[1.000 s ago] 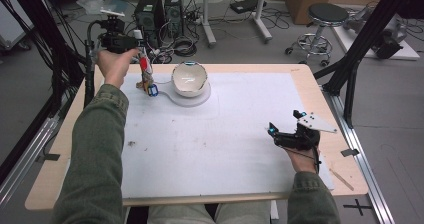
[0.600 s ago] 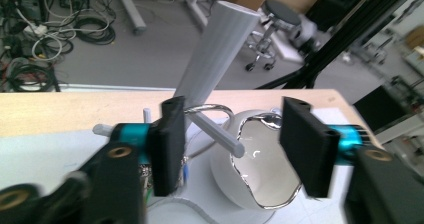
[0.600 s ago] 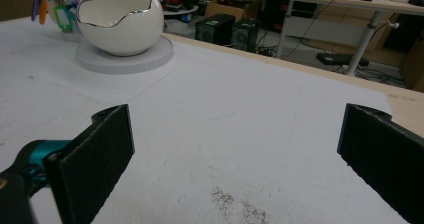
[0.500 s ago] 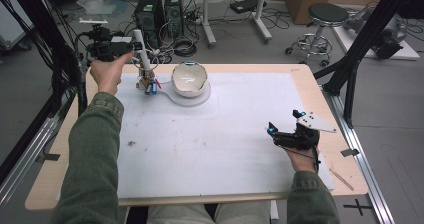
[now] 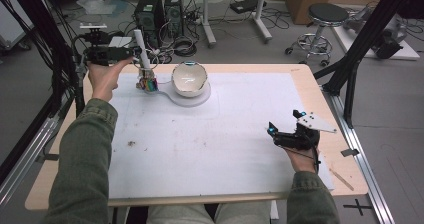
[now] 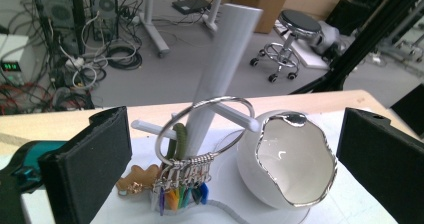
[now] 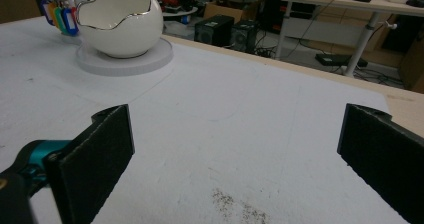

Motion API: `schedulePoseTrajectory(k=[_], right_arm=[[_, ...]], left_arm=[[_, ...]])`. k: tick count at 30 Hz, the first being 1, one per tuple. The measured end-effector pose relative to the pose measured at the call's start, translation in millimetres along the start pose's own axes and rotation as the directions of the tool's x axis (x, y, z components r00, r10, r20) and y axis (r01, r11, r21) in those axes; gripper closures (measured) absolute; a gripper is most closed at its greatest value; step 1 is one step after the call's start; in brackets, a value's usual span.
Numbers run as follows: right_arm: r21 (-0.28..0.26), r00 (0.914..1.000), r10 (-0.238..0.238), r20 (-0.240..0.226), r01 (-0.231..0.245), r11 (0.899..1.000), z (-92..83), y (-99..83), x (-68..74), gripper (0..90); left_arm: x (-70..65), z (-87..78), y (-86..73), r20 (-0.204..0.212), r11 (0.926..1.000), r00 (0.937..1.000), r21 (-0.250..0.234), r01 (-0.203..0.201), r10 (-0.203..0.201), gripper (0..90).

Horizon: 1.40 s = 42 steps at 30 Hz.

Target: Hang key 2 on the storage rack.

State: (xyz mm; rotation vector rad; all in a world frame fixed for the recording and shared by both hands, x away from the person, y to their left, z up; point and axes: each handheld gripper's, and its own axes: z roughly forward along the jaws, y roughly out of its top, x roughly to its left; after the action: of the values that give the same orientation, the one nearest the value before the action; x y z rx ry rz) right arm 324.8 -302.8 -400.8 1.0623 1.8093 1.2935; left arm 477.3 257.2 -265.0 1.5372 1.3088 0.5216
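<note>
My left gripper (image 5: 112,53) sits at the far left corner of the table (image 5: 320,91), and its jaws have just been opening; they now stand wide apart with nothing pressed between the pads. In the left gripper view the key ring (image 6: 202,129) hangs free on the white peg stand (image 6: 220,69), looped over one of the stand's short side pegs, well ahead of the pads and touching neither. A cluster of coloured tags (image 6: 182,194) and a small brown gingerbread charm (image 6: 137,179) dangle from the ring down by the foot of the post. Just right of the stand sits the white eggshell-shaped bowl (image 6: 285,164) with its jagged silver rim, resting on the same pale round base (image 5: 192,98).

From the high view the stand (image 5: 141,51) and the tags (image 5: 148,85) lie just right of my left hand (image 5: 102,79), on the far edge of the white mat (image 5: 210,139).

My right gripper (image 5: 292,136) rests on the near right part of the mat, well apart from the stand. Its jaws are spread wide too, with bare mat (image 7: 235,134) between them.
</note>
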Motion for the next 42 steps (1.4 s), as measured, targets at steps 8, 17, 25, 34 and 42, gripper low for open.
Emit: schedulePoseTrajectory(k=[8, 17, 25, 34, 42], right_arm=[[0.001, 1.0, -0.001, 0.003, 0.001, 1.0, -0.3, 0.2, 0.2, 0.7], [0.0, 1.0, 0.005, 0.003, -0.005, 1.0, -0.2, -0.1, -0.1, 0.7], [0.007, 1.0, 0.003, 0.004, -0.003, 1.0, 0.6, -0.3, 0.3, 0.7], [0.008, 1.0, 0.004, 0.005, -0.004, 1.0, 0.8, -0.7, 0.1, 0.7], [0.009, 1.0, 0.004, 0.005, -0.004, 1.0, 0.6, -0.8, -0.1, 0.7]], left_arm=[[-21.7, -11.7, 0.6, 0.022, 0.9954, 0.9954, -0.023, -0.093, 0.093, 1.6], [-39.3, -21.8, -10.4, 0.016, 0.9812, 0.9817, -0.038, -0.189, 0.19, 1.6], [-33.3, -28.6, -22.5, 0.004, 0.9818, 0.9829, -0.049, -0.184, 0.184, 1.6], [-26.6, -33.2, -38.2, 0.003, 0.9837, 0.9851, -0.055, -0.171, 0.172, 1.6], [-22.6, -36.1, -52.8, -0.012, 0.9799, 0.9804, -0.033, -0.197, 0.197, 1.6]])
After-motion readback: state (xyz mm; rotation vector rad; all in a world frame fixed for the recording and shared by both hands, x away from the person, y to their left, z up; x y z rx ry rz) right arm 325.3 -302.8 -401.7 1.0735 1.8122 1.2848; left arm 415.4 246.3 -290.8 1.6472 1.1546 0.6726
